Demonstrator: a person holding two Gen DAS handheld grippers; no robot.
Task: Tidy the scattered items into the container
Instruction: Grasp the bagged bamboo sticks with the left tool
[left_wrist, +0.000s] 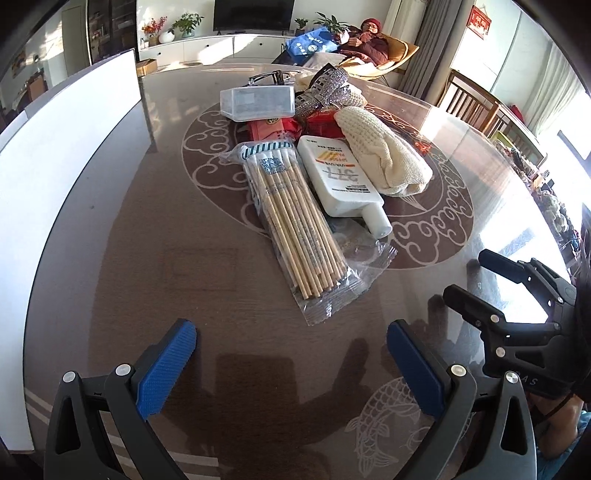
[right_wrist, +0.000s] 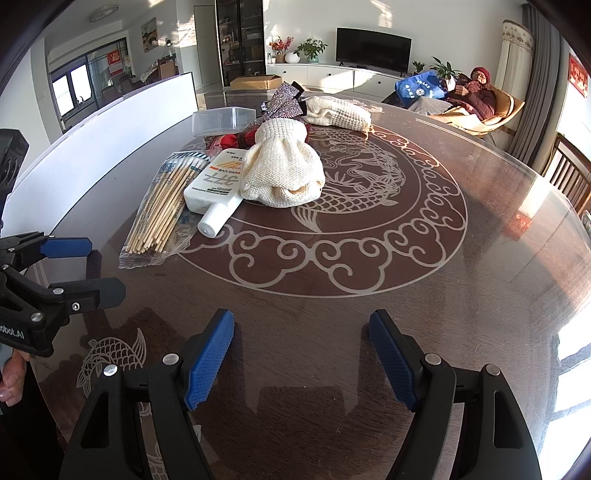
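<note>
A heap of items lies on the round glass-topped table (left_wrist: 155, 258): a clear bag of bamboo sticks (left_wrist: 295, 221) (right_wrist: 162, 206), a white lotion bottle (left_wrist: 340, 177) (right_wrist: 214, 184), a cream knitted cloth (left_wrist: 384, 155) (right_wrist: 284, 170), red packets (left_wrist: 277, 129), a sparkly silver bow (left_wrist: 325, 92) (right_wrist: 284, 101) and a clear plastic box (left_wrist: 258, 101) (right_wrist: 221, 120). My left gripper (left_wrist: 291, 354) (right_wrist: 99, 269) hovers open just short of the stick bag's near end. To the right of the heap, my right gripper (right_wrist: 301, 354) (left_wrist: 469, 277) stands open over bare table. Neither holds anything.
A tall white panel (left_wrist: 55, 147) (right_wrist: 129, 114) runs along the table's left side; I cannot tell whether it is a bin wall. A second knitted piece (right_wrist: 340, 112) lies behind the heap. Wooden chairs (right_wrist: 569, 177) stand at the right. A person (right_wrist: 476, 96) reclines in an armchair beyond the table.
</note>
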